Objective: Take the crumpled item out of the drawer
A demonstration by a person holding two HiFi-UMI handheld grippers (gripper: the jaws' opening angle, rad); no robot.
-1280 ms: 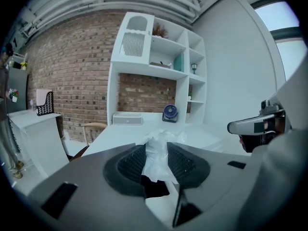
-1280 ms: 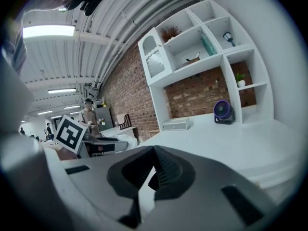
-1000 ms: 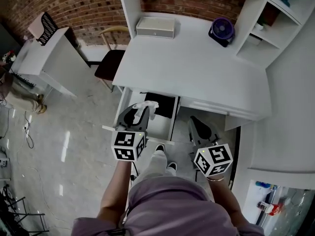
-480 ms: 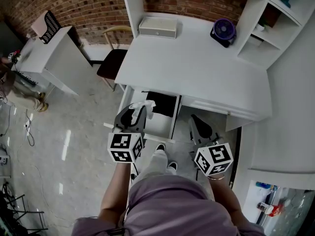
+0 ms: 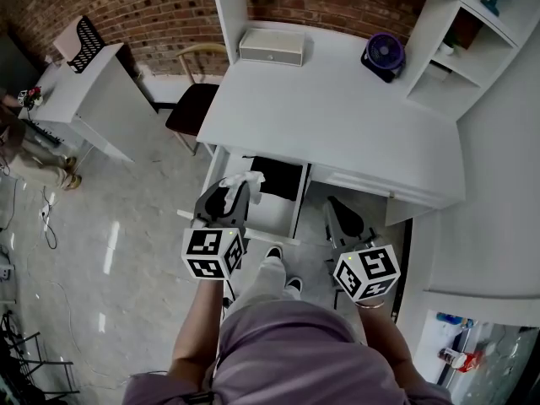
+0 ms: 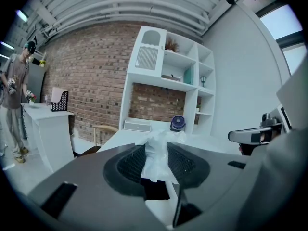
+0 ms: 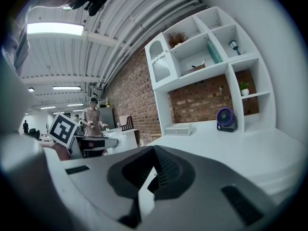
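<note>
The grasp looks made. The left gripper (image 5: pixel 229 194) is clenched on the crumpled item (image 5: pixel 243 180), a pale, thin, wrinkled wad pinched between its pads and sticking up past the tips. It hangs over the left side of the open drawer (image 5: pixel 272 213), seemingly lifted above its floor. I judge what is left is carrying it clear of the drawer and putting it down somewhere. The right gripper (image 5: pixel 342 218) waits to the right of the drawer, its jaws closed on nothing.

The white table (image 5: pixel 337 116) above the drawer is mostly bare, with a flat white box (image 5: pixel 270 46) at its far edge and a purple fan (image 5: pixel 381 53) far right. White shelves (image 5: pixel 456 40) rise on the right against a brick wall (image 5: pixel 126 7). A chair (image 5: pixel 192 108) stands to the left on a glossy pale floor (image 5: pixel 110 243).
</note>
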